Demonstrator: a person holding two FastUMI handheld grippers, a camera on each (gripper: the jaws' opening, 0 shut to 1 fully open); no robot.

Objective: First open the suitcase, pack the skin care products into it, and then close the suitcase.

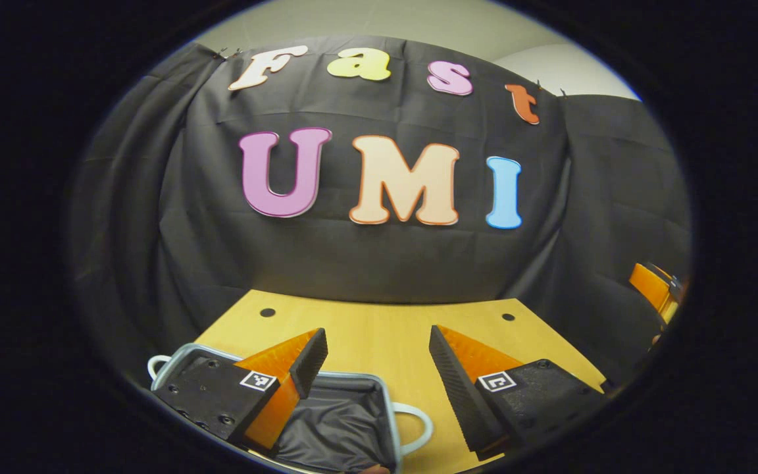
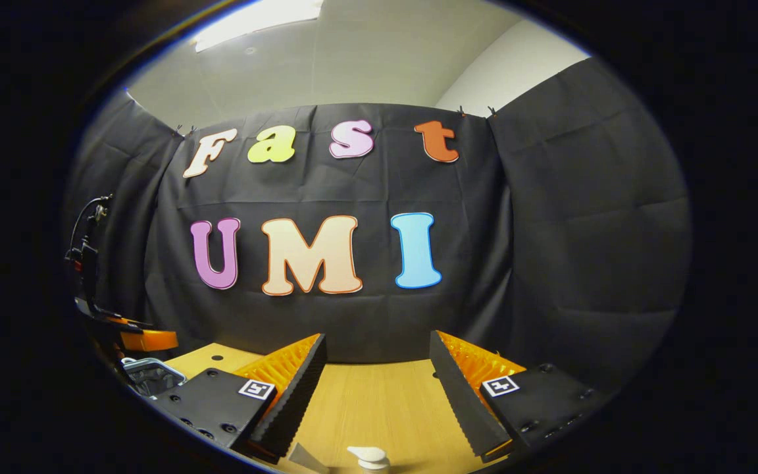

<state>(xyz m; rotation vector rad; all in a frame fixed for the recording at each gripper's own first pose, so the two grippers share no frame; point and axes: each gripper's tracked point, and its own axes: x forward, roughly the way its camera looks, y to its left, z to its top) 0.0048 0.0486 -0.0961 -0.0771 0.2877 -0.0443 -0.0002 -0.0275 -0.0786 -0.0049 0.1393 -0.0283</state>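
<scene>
The small suitcase (image 1: 387,403) lies open on the wooden table (image 1: 379,322), showing a silver rim, a dark fabric lining and a white handle (image 1: 420,428) on its side. My left gripper (image 1: 376,342) hovers open above its near right part, with nothing between the fingers. My right gripper (image 2: 377,342) is also open and holds nothing. Just below it stands the white pump top of a skin care bottle (image 2: 367,455), with a pale grey tip of another item (image 2: 305,458) beside it. The suitcase (image 2: 149,375) appears far to the left in the right gripper view.
The black cloth wall closes off the back and sides of the table. An orange part of the right gripper (image 1: 655,289) shows at the far right of the left gripper view. The left gripper's body (image 2: 139,339) sits above the suitcase in the right gripper view.
</scene>
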